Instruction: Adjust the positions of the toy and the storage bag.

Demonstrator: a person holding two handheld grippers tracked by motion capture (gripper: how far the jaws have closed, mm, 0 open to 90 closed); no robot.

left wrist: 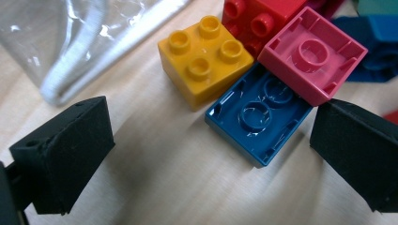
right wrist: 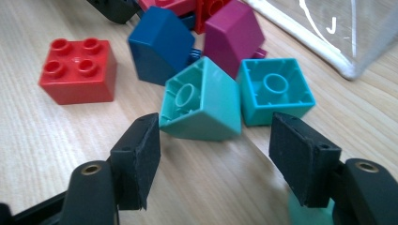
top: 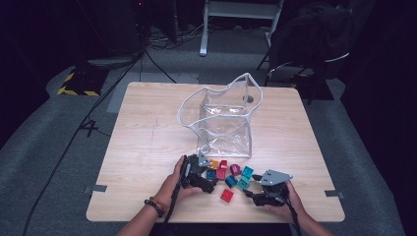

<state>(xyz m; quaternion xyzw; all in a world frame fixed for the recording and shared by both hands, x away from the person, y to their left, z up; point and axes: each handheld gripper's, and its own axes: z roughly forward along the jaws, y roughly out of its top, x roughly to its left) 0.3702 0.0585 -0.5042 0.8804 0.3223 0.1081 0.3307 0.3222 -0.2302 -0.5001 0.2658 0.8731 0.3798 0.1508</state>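
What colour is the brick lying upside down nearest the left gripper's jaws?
Dark blue brick, clearest in the left gripper view.

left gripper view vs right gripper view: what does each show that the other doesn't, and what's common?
Left gripper view alone: a yellow brick studs up, a pink brick upside down and overlapping a dark blue flat brick, also hollow side up, all just ahead of the open left gripper.

Right gripper view alone: a lone red brick studs up, a tilted teal brick, an upturned turquoise brick, a purple brick, ahead of the open right gripper.

Both: the wooden table and the clear bag with its white piping.
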